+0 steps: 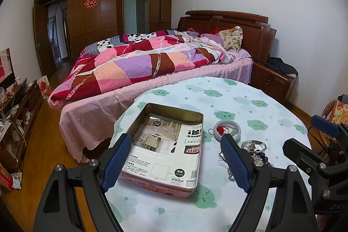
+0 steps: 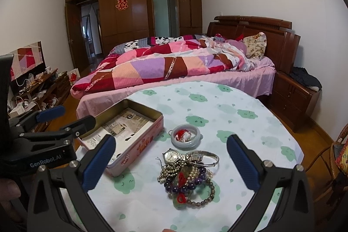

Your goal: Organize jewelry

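Observation:
An open pink tin box [image 1: 191, 189] with printed paper inside sits on the round table; it also shows in the right wrist view [image 2: 139, 150]. My left gripper [image 1: 176, 163] is open and empty, fingers either side of the tin above it. A pale jade bangle [image 2: 186, 138] with a red cord lies right of the tin, also seen in the left wrist view [image 1: 227, 128]. Nearer lies a pile: a watch [image 2: 170, 155], a silver bangle [image 2: 204, 158], purple beads [image 2: 184, 187], bead bracelets. My right gripper [image 2: 170, 166] is open and empty, above the pile.
The table has a white cloth with green clouds [image 2: 217, 110]. A bed with a patchwork quilt [image 2: 165, 64] stands just behind it. A wooden nightstand [image 2: 293, 99] is at the right, a wicker chair [image 2: 339, 158] at the far right, a cluttered low cabinet [image 2: 41, 84] at the left.

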`<state>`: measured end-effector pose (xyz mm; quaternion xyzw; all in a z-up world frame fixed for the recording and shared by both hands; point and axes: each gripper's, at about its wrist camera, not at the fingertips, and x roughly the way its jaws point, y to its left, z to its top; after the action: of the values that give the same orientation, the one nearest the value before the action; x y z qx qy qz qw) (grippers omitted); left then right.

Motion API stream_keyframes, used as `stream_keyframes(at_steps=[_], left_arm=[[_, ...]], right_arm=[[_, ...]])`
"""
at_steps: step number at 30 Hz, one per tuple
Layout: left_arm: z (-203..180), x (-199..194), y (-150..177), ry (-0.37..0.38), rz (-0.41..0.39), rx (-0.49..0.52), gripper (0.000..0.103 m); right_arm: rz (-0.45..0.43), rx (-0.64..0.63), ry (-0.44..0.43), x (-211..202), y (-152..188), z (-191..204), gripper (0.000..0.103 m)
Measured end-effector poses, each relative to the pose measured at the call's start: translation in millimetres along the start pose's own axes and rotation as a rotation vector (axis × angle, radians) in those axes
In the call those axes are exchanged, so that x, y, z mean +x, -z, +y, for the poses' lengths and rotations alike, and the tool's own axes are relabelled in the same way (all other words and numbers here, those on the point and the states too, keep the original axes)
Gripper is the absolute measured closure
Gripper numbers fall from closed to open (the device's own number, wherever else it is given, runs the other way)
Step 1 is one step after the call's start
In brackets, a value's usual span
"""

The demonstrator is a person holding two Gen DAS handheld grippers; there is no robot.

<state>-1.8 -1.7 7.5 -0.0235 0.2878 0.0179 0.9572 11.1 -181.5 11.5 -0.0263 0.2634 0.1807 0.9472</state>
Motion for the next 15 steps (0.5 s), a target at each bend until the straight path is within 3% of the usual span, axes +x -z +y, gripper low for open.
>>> stream_keyframes(at_steps=[15], left_arm=[[1.4, -1.4, 0.3, -0.003, 0.003, -0.009, 0.019]], right_arm=[[-0.004, 0.005, -0.004, -0.9, 1.3, -3.0, 0.000]])
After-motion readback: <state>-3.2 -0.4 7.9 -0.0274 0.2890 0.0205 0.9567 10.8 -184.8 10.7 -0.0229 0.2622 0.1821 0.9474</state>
